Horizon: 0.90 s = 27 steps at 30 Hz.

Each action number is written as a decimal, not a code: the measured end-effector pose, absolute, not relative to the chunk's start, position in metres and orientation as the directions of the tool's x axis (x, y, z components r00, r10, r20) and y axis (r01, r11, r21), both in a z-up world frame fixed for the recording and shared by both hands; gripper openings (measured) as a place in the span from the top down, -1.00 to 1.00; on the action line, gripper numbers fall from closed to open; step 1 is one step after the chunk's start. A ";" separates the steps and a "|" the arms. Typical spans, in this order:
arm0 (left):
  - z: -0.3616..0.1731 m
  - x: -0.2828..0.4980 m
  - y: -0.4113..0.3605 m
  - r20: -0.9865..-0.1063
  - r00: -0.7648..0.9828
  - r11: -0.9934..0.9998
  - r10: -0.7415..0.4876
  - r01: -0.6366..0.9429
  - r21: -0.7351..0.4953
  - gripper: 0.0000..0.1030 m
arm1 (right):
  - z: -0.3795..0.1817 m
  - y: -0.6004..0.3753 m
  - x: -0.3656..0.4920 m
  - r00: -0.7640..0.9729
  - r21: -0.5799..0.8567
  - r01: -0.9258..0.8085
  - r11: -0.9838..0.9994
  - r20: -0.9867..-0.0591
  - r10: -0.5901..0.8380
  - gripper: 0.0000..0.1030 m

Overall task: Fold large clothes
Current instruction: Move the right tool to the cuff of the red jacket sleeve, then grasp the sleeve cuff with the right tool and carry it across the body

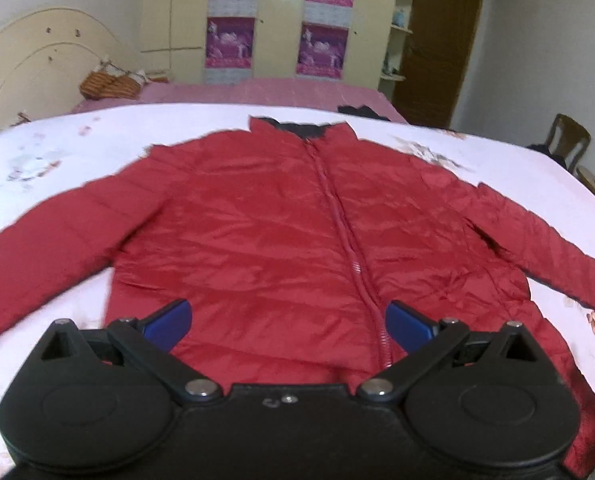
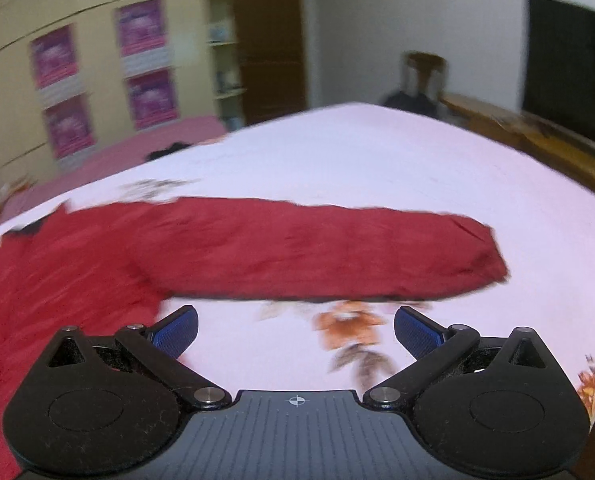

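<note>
The left gripper [image 1: 288, 320], a black hinged-linkage body with two blue ribbed finger pads [image 1: 168, 322], is level, with its jaws spread wide and nothing between them. Both linkage arms angle outward from the central pivots at the same spread. The right gripper [image 2: 296, 330], of the same black body and blue ribbed finger pads [image 2: 417, 330], likewise has its jaws fully spread and holds nothing. Its view is motion-blurred. Its body carries a grey ribbed top plate marked with a crosshair. No hand or sleeve shows in either view.
</note>
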State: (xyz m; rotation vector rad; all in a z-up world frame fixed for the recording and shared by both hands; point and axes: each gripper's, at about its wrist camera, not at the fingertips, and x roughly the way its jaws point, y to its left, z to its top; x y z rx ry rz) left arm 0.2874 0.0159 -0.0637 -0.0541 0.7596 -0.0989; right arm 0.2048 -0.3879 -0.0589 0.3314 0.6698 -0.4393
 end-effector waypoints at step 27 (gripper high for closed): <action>-0.102 0.370 -0.017 -0.757 0.649 0.995 -0.080 0.006 -0.100 -1.00 | -0.097 -0.526 0.192 0.699 0.478 0.683 0.553 -0.648 -0.303 0.74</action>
